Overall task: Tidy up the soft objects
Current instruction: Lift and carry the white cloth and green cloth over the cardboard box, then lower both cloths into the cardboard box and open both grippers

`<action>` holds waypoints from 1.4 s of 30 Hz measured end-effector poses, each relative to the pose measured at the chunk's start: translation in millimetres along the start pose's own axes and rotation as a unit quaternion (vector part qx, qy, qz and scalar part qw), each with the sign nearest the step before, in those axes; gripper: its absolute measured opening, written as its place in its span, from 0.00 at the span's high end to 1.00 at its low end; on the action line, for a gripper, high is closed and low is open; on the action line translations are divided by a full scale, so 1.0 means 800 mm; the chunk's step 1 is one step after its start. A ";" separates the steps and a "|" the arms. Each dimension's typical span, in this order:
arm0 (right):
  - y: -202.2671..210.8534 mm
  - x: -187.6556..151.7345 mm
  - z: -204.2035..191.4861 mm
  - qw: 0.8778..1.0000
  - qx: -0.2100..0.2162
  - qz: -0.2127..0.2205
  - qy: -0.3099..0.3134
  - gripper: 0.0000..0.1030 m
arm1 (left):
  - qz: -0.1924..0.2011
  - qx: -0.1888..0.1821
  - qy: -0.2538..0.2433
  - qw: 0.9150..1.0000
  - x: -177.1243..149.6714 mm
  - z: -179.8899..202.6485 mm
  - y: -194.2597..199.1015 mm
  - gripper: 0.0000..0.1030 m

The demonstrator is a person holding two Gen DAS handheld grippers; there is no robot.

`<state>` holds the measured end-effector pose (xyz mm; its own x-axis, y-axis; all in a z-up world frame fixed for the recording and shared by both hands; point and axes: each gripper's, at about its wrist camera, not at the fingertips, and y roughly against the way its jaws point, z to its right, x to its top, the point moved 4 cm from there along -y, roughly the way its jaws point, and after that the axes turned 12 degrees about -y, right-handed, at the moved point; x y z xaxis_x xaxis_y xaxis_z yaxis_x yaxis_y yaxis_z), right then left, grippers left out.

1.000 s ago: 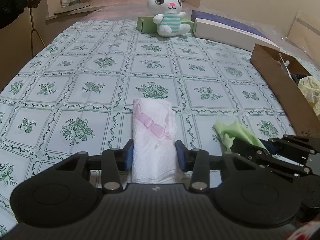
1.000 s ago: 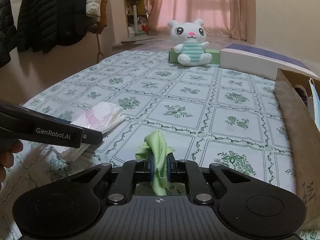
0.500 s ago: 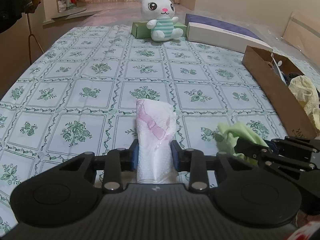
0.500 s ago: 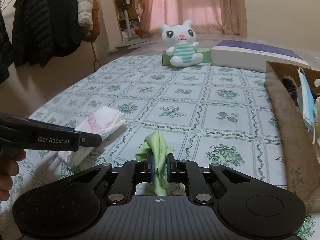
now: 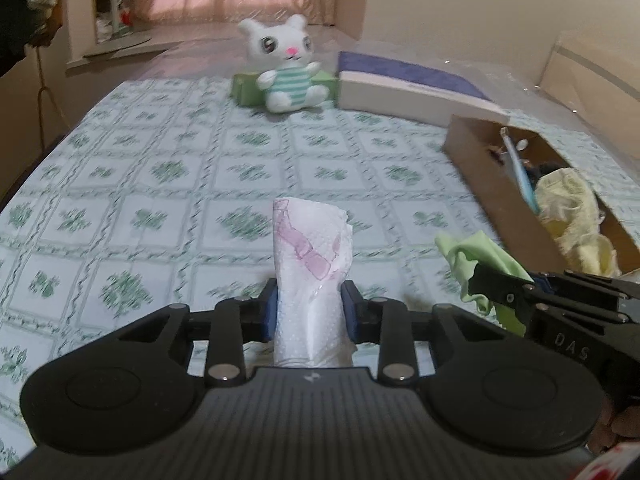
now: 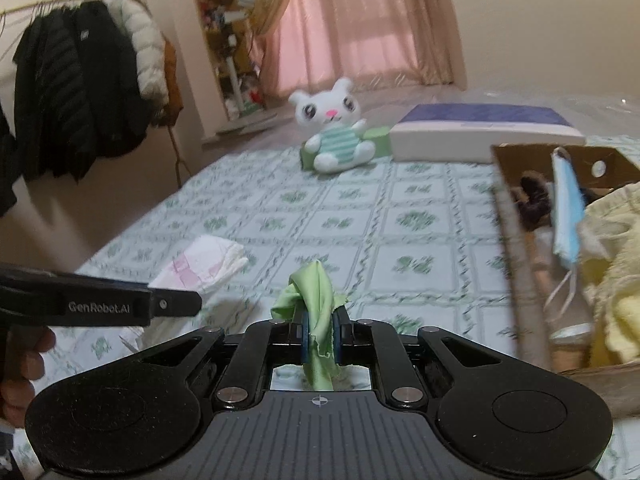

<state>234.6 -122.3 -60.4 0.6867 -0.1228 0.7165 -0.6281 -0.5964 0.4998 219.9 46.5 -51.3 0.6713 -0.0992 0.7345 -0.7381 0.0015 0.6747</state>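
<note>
- Setting: a bed covered by a sheet (image 5: 168, 184) printed with green flowers in squares; pink curtains (image 6: 360, 20) close the far end of the room, and dark coats (image 6: 76, 92) hang at the left in the right wrist view.
- Left gripper (image 5: 310, 312): both blue pads press on a folded white cloth with a pink pattern (image 5: 310, 256), which stands up between the fingers above the sheet.
- Right gripper (image 6: 320, 336): jaws nearly together, clamped on a crumpled green cloth (image 6: 314, 296) that bunches above the pads and hangs below them.
- Cardboard box (image 5: 492, 184): lies on the sheet at the right, holding a yellow cloth (image 5: 572, 216) and a blue face mask (image 6: 566, 208).
- Far end of the bed: a white plush cat (image 5: 286, 68) in a striped top sits against a green box (image 5: 246, 88), beside a long white and purple box (image 5: 404, 88).
</note>
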 end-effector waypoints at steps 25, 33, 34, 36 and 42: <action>0.079 0.200 0.258 0.987 -0.111 0.064 -0.101 0.89 | 0.026 -0.123 -0.019 0.992 0.230 0.231 -0.154 0.71; 0.018 0.233 0.307 0.985 -0.122 0.024 -0.121 0.89 | -0.022 -0.118 0.008 0.993 0.252 0.249 -0.236 0.71; 0.011 0.234 0.312 0.984 -0.127 0.018 -0.122 0.89 | -0.028 -0.114 0.005 0.993 0.253 0.251 -0.243 0.71; -0.002 0.235 0.323 0.983 -0.135 0.006 -0.125 0.89 | -0.035 -0.106 -0.004 0.994 0.256 0.256 -0.258 0.71; -0.025 0.231 0.344 0.980 -0.153 -0.017 -0.124 0.89 | -0.069 -0.091 -0.042 0.993 0.247 0.268 -0.294 0.63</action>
<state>475.2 -351.5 -72.0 0.7529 -0.3185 0.5759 -0.6579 -0.3419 0.6711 511.9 -186.5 -80.0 0.7519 -0.1933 0.6304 -0.6093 0.1615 0.7763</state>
